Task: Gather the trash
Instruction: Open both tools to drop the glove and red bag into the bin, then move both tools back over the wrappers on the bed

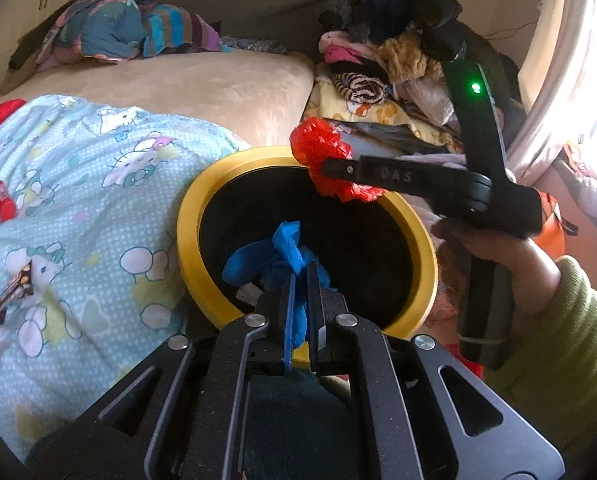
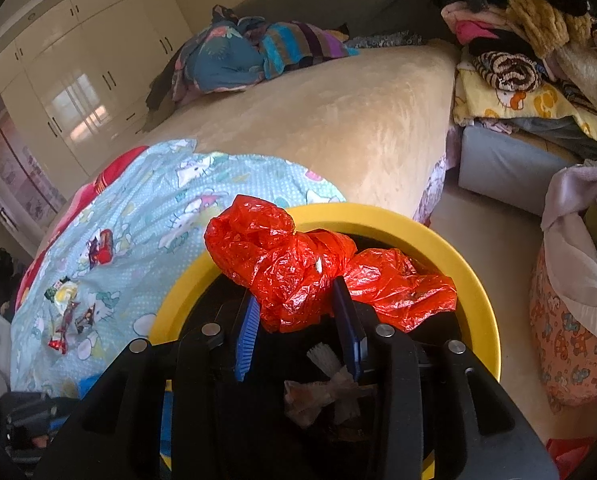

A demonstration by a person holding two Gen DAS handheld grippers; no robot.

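Observation:
A yellow-rimmed bin [image 1: 186, 216] with a black inside stands beside the bed; it also shows in the right wrist view [image 2: 378, 216]. My left gripper [image 1: 303, 280] is shut on a crumpled blue glove [image 1: 274, 256] and holds it over the bin's mouth. My right gripper [image 2: 294, 304] is shut on a crumpled red plastic bag [image 2: 290, 264] above the bin's far rim; it also shows in the left wrist view [image 1: 330, 168] with the red bag [image 1: 314, 144]. Crumpled paper [image 2: 322, 388] lies inside the bin.
Candy wrappers [image 1: 12, 292] and a red packet [image 1: 0, 202] lie on the Hello Kitty blanket [image 1: 98, 184] on the bed. More wrappers [image 2: 64, 320] show in the right wrist view. Piles of clothes [image 1: 378, 68] stand behind the bin, and a fabric basket [image 2: 570, 320] at right.

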